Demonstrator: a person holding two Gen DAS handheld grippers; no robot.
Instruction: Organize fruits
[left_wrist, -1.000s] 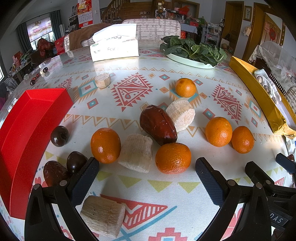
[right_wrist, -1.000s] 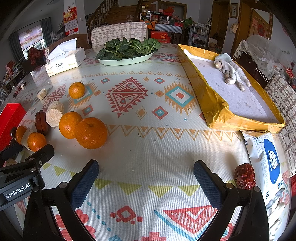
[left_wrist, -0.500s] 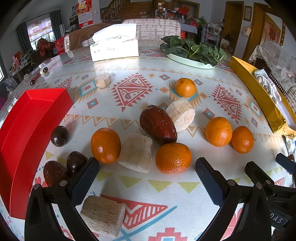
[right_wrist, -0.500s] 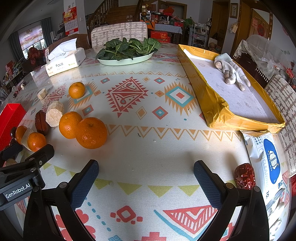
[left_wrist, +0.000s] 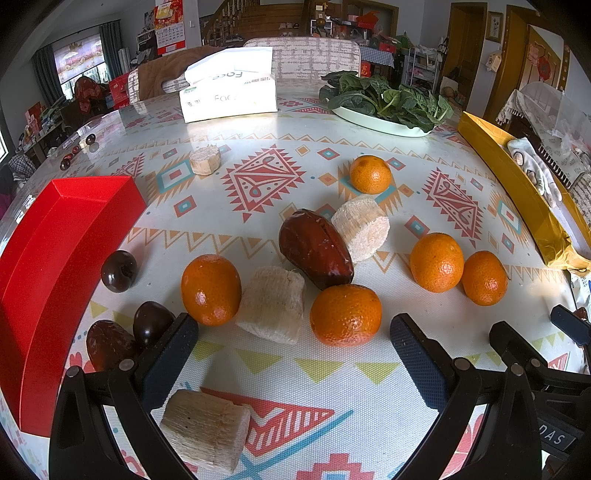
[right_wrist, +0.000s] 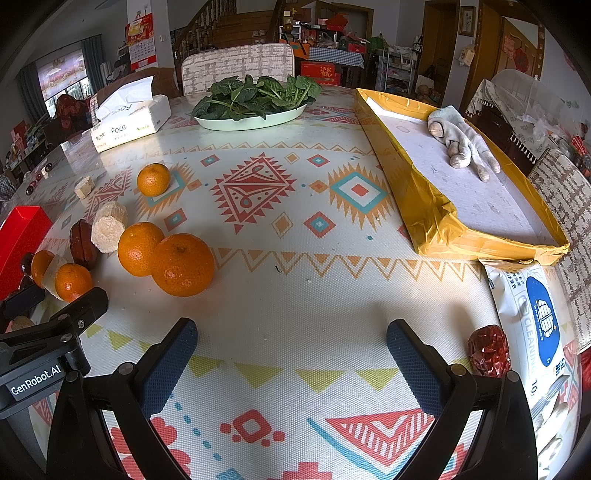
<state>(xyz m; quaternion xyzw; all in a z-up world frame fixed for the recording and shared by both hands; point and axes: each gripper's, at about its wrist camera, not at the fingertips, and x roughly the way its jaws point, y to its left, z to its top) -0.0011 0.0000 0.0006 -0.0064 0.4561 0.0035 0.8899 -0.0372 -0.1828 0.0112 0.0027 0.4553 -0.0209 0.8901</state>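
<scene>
The left gripper (left_wrist: 291, 350) hung low over the patterned tablecloth (left_wrist: 325, 376) with its jaws wide apart and nothing between them; a pale sugarcane piece (left_wrist: 205, 428) lay just below its left finger. The right gripper (right_wrist: 291, 354) was also spread apart and empty, above a bare part of the cloth. Just ahead of the left gripper lay two oranges (left_wrist: 345, 314) with another sugarcane piece (left_wrist: 273, 302) between them, and behind these a big brown date (left_wrist: 314, 248) was touching a third cane piece (left_wrist: 364, 227). Three small dark fruits (left_wrist: 119, 270) lay near the red box (left_wrist: 48, 258) at the left. Two more oranges (left_wrist: 436, 261) sat side by side to the right, and one orange (left_wrist: 370, 174) lay alone farther back. At the far edge stood a tissue pack (left_wrist: 229, 92) and a plate of spinach (left_wrist: 388, 101); the yellow tray (right_wrist: 461, 225) lay on the right.
</scene>
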